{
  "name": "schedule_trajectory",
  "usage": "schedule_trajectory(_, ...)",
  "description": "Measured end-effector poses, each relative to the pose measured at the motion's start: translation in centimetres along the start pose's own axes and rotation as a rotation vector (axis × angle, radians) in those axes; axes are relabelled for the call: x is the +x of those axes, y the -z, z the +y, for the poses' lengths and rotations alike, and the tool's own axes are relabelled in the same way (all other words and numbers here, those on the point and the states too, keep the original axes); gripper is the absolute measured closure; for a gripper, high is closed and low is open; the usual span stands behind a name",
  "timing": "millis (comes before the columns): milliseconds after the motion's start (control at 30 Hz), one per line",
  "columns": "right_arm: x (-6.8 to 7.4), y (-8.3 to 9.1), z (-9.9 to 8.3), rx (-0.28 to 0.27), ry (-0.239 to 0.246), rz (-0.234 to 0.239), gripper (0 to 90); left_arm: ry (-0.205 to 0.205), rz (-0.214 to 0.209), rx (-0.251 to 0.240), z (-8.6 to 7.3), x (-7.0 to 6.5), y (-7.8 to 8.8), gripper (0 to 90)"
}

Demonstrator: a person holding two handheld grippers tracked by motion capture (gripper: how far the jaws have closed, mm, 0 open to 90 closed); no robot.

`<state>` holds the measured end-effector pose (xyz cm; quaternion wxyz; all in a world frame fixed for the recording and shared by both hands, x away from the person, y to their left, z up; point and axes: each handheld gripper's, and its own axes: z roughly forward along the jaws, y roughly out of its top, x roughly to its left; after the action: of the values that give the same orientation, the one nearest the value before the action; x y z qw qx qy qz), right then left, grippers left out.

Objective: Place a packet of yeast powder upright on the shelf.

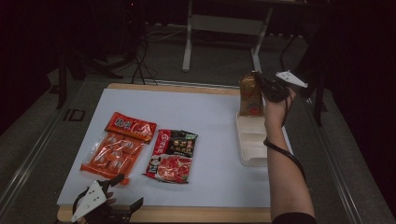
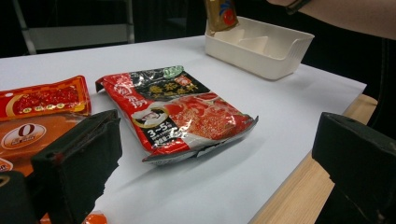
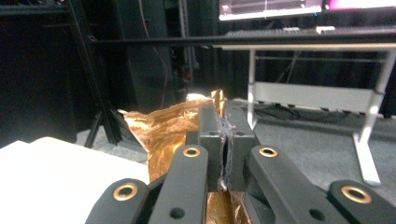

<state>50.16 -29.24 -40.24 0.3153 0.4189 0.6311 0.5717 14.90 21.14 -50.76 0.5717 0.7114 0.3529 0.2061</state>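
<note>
At the left, near the table's front edge, the left gripper rests with its jaws spread wide and nothing between them. Just beyond it lies an orange packet, with a red packet touching its far end. Beside them to the right lies a red-and-black packet, flat on the white table. Farther right stands a white tray. The right gripper is clenched on the top of a gold pouch, held upright over the tray's far end. By the look of it, one pouch is nearly in; three packets are left.
</note>
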Motion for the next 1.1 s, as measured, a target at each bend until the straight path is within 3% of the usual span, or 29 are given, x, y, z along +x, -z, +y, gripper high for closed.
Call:
schedule_trajectory(333, -0.1, 0.4, -1.2, 0.088, -0.024, -0.017, 87.4, -0.005, -0.003, 0.0, 0.1, -0.1, -0.1, 2.4)
schedule_trajectory(633, -1.2, 2.1, -2.1, 0.2, -0.051, -0.054, 86.2, -0.009, -0.002, -0.001, 0.2, -0.1, -0.2, 2.4)
schedule_trajectory(933, -1.9, 4.0, -2.5, 0.228, -0.06, -0.087, 85.7, -0.01, -0.005, 0.005, 0.2, -0.1, -0.3, 2.4)
schedule_trajectory(1100, -2.0, 4.8, -2.2, 0.228, -0.053, -0.059, 68.7, -0.009, -0.006, 0.006, 0.2, -0.2, -0.3, 2.4)
